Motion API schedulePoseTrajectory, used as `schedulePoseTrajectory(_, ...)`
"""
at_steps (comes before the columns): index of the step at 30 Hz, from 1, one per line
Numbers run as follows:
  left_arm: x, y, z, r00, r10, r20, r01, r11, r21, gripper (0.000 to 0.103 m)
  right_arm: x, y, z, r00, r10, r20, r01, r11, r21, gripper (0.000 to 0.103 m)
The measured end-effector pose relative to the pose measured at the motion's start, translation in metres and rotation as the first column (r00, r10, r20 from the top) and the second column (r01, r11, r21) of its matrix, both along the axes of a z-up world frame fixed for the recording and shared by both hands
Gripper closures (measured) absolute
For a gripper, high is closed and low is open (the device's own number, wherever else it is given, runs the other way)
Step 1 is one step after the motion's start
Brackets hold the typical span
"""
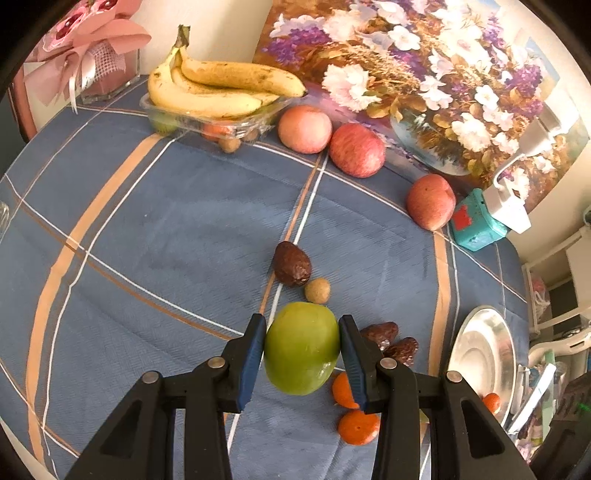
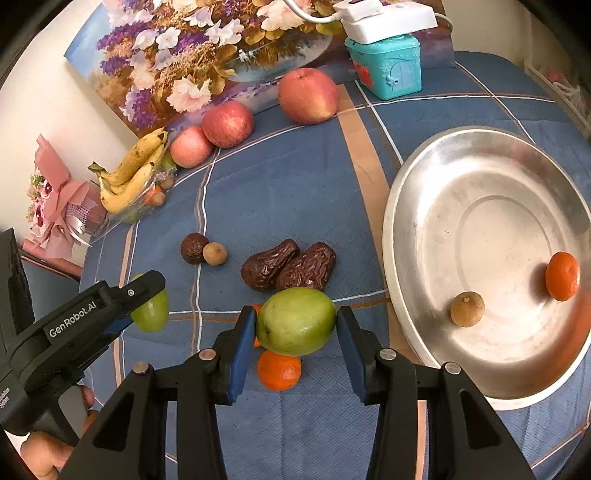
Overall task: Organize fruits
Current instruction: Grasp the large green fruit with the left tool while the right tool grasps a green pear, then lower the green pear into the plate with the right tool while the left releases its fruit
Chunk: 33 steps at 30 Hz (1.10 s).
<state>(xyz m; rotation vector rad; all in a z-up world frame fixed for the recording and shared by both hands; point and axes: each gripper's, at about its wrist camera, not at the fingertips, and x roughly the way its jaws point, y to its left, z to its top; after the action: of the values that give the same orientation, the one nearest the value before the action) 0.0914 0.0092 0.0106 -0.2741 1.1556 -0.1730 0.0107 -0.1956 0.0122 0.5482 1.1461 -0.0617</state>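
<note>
My left gripper is shut on a green fruit and holds it above the blue checked cloth; it also shows in the right wrist view. My right gripper is shut on a second green fruit. Two tangerines lie below it, one also in the right wrist view. Two dark dates, a third date and a longan lie on the cloth. The steel plate at right holds a tangerine and a longan.
Three red apples line the back by a flower painting. A clear tray holds bananas and small fruit. A teal toy box with a white power strip stands at the back right. A pink bouquet stands at the back left.
</note>
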Motion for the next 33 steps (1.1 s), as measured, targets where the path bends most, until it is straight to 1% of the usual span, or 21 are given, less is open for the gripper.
schedulePoseTrajectory(4, -0.004, -0.012, 0.007, 0.999, -0.027, 0.018, 0.027, 1.0, -0.004, 0.06, -0.004, -0.01, 0.006, 1.0, -0.025, 0.019, 0.025, 1.0, 0.014, 0.057)
schedulePoseTrajectory(7, -0.006, -0.025, 0.01, 0.998, -0.062, 0.024, 0.062, 0.998, -0.009, 0.06, -0.009, -0.025, 0.014, 0.997, -0.07, 0.038, 0.07, 0.998, -0.003, 0.057)
schedulePoseTrajectory(10, -0.009, -0.043, 0.013, 0.994, -0.109, 0.026, 0.109, 0.994, -0.015, 0.06, -0.018, -0.046, 0.018, 0.989, -0.136, 0.051, 0.138, 0.99, -0.028, 0.057)
schedulePoseTrajectory(14, -0.015, -0.076, 0.015, 0.981, -0.19, 0.026, 0.191, 0.981, -0.043, 0.06, -0.032, -0.081, 0.021, 0.968, -0.243, 0.055, 0.247, 0.966, -0.08, 0.057)
schedulePoseTrajectory(17, -0.023, -0.106, 0.016, 0.963, -0.268, 0.038, 0.27, 0.961, -0.053, 0.06, -0.042, -0.106, 0.02, 0.946, -0.319, 0.052, 0.323, 0.94, -0.106, 0.057)
schedulePoseTrajectory(20, -0.032, -0.14, 0.015, 0.934, -0.352, 0.056, 0.356, 0.932, -0.068, 0.06, -0.05, -0.127, 0.016, 0.929, -0.367, 0.053, 0.371, 0.924, -0.095, 0.057)
schedulePoseTrajectory(22, -0.038, -0.156, 0.014, 0.918, -0.39, 0.071, 0.394, 0.917, -0.058, 0.06, -0.052, -0.134, 0.014, 0.922, -0.383, 0.054, 0.386, 0.918, -0.088, 0.057)
schedulePoseTrajectory(24, -0.042, -0.173, 0.011, 0.9, -0.426, 0.089, 0.43, 0.902, -0.033, 0.06, -0.053, -0.14, 0.012, 0.918, -0.393, 0.054, 0.396, 0.915, -0.08, 0.057)
schedulePoseTrajectory(27, -0.045, -0.19, 0.006, 0.882, -0.458, 0.106, 0.461, 0.887, -0.003, 0.06, -0.054, -0.147, 0.01, 0.915, -0.401, 0.054, 0.404, 0.912, -0.068, 0.057)
schedulePoseTrajectory(29, -0.044, -0.198, 0.0, 0.875, -0.472, 0.109, 0.474, 0.88, 0.01, 0.06, -0.053, -0.15, 0.007, 0.914, -0.402, 0.053, 0.405, 0.912, -0.068, 0.057)
schedulePoseTrajectory(33, -0.044, -0.207, -0.012, 0.866, -0.489, 0.104, 0.488, 0.872, 0.039, 0.06, -0.054, -0.151, 0.001, 0.915, -0.4, 0.046, 0.402, 0.914, -0.052, 0.057)
